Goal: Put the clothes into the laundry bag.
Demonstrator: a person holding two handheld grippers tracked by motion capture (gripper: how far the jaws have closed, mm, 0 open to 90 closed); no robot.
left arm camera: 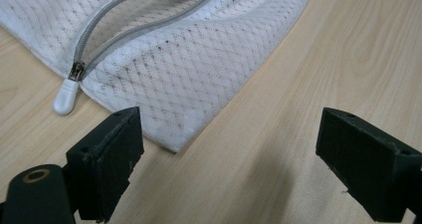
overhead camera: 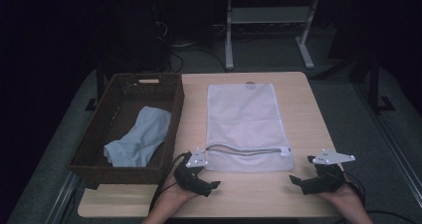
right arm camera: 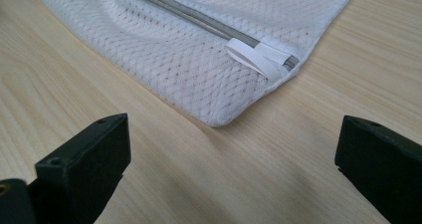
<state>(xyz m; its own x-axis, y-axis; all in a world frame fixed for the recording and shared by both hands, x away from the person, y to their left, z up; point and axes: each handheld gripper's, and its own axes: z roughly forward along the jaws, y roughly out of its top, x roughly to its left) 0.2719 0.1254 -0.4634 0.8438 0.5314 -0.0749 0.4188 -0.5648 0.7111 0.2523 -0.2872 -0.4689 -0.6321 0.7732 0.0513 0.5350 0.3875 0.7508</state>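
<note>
**High view: both grippers wait at the mesh bag, nothing packed yet**

High view, from left to right: a dark wicker basket (overhead camera: 89, 164) stands at the table's (overhead camera: 298, 109) left edge, and a light blue cloth (overhead camera: 139, 137) lies crumpled inside it. Just right of the basket, the left gripper (overhead camera: 199, 181) hovers near the front edge, jaws spread and empty. Its own view puts the near left corner of the white mesh laundry bag (left arm camera: 189, 69) just ahead, with the zipper pull (left arm camera: 66, 95) at the end of a zip (left arm camera: 124, 32) that gapes partly open.

The bag (overhead camera: 244, 124) lies flat along the table's middle, its zip (overhead camera: 246, 152) running across the near end. At the front right, the right gripper (overhead camera: 313, 181) is likewise released and holds nothing; its view faces the bag's near right corner and the white fabric tab (right arm camera: 251, 57).

Judging from this, the work looks barely begun: the zip is partly open, but the cloth is still in the basket and the bag looks empty. Widening the opening, lifting the cloth across and closing the zip seem left to do.
</note>
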